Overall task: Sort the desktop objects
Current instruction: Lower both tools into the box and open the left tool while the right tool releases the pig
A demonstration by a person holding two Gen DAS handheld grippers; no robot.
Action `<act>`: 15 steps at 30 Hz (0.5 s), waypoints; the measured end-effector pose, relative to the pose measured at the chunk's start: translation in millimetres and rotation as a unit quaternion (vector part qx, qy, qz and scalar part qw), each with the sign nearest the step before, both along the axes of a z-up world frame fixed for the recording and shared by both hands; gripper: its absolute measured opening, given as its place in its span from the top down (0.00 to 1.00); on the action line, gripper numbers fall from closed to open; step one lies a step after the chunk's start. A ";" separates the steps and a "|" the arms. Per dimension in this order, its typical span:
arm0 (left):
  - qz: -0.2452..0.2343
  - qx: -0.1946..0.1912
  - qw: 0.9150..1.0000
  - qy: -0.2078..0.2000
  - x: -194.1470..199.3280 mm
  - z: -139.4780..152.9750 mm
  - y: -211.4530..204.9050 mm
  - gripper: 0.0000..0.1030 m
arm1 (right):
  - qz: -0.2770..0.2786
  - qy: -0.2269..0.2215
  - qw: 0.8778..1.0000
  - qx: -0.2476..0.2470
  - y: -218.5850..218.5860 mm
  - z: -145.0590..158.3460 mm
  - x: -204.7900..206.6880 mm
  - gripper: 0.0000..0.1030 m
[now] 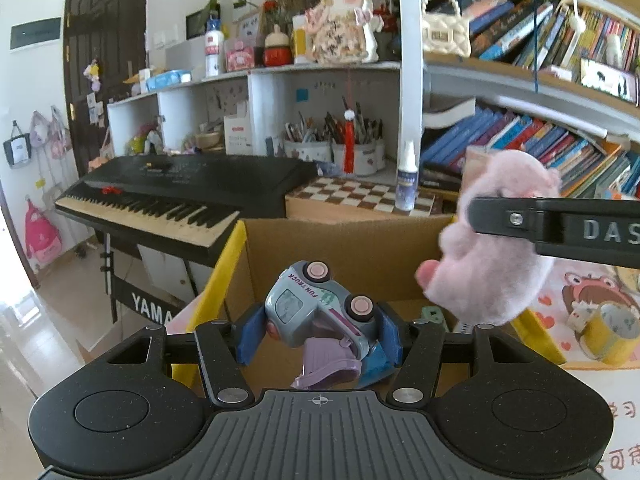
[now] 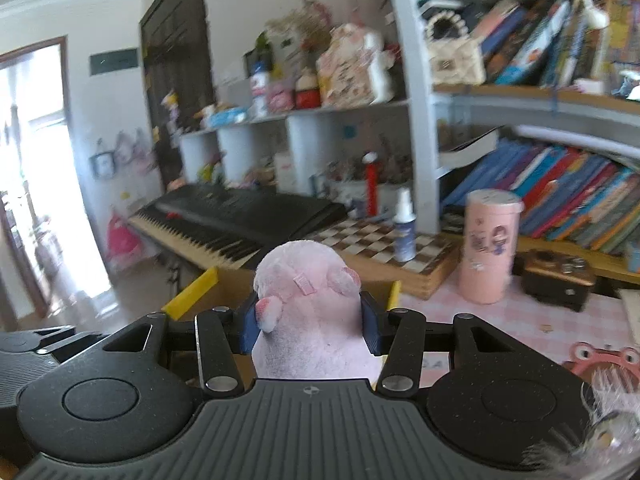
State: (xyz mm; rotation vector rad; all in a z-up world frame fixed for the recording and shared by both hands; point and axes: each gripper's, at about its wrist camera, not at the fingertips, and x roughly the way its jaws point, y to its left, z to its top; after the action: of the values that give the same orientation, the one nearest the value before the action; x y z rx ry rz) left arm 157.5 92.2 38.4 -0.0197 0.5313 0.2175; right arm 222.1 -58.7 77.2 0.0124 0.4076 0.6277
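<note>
In your left wrist view, your left gripper has its blue pads clamped on a grey toy truck. The truck lies rolled on its side, wheels turned toward two o'clock, its long axis running from ten o'clock down to four o'clock. A lilac flap hangs open from its lower end. Truck and pads sit above the open cardboard box, whose yellow-edged flaps spread at eight and four o'clock. At two o'clock your right gripper's black finger crosses the frame level, pinching a pink plush toy that hangs over the box's right edge. A black keyboard stands at ten o'clock behind the box, a chessboard with a spray bottle at twelve, and a yellow tape roll at three.

In your right wrist view, your right gripper squeezes the plush toy between its blue pads. The toy stands upright, long axis vertical, its rounded top toward twelve o'clock and a small tag facing you. It blocks most of the box beyond. A pink canister stands at two o'clock on the checked tablecloth, with a dark small box just beside it.
</note>
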 end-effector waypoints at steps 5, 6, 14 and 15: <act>0.004 -0.014 0.999 0.034 16.0 -11.1 0.4 0.44 | 0.030 0.013 0.999 -0.025 14.1 -10.3 23.1 0.55; 0.006 -0.014 0.999 0.041 18.6 -13.3 0.1 0.44 | 0.036 0.018 0.999 -0.033 17.6 -12.6 28.3 0.55; 0.002 -0.007 0.997 0.074 32.0 -22.4 -6.5 0.44 | 0.069 0.076 0.991 -0.085 37.9 -34.1 64.2 0.55; 0.000 -0.008 0.997 0.078 32.8 -23.3 -7.0 0.44 | 0.070 0.083 0.990 -0.089 39.0 -36.4 67.4 0.55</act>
State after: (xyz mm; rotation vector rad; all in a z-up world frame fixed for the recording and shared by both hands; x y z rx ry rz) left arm 190.3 85.2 15.1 -0.0181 0.6881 0.2166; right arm 289.4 -19.7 40.8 -0.1359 0.6293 0.7303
